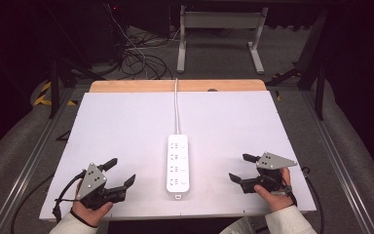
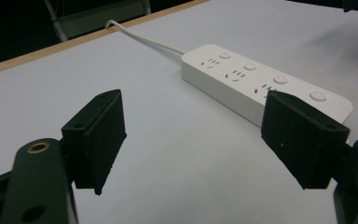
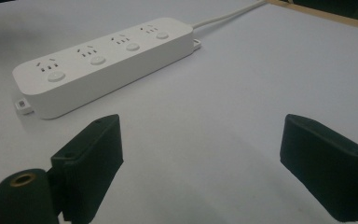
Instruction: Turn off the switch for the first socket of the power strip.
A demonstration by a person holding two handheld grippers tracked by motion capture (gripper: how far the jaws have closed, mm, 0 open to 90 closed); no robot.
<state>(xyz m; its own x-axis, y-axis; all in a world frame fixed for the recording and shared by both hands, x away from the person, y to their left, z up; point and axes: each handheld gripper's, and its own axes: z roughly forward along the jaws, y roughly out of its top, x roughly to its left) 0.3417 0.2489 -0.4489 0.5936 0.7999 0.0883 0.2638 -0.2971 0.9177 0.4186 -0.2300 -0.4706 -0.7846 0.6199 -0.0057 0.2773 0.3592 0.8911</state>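
A white power strip (image 1: 177,165) with several sockets and round buttons lies lengthwise in the middle of the white board (image 1: 126,126); its white cable (image 1: 176,105) runs away to the far edge. My left gripper (image 1: 120,171) rests near the front left of the board, open and empty, jaws aimed toward the strip. My right gripper (image 1: 242,167) sits at the front right, also open and empty, jaws facing the strip. In the left gripper view the strip (image 2: 261,81) lies ahead to the right of the gripper (image 2: 205,144). In the right gripper view the strip (image 3: 102,58) lies ahead to the left of the gripper (image 3: 205,172).
The white board lies on a wooden tabletop (image 1: 175,86) whose far edge shows. Beyond it stand a grey table frame (image 1: 219,34) and tangled cables (image 1: 136,53) on the floor. Metal rails (image 1: 34,156) run along both sides.
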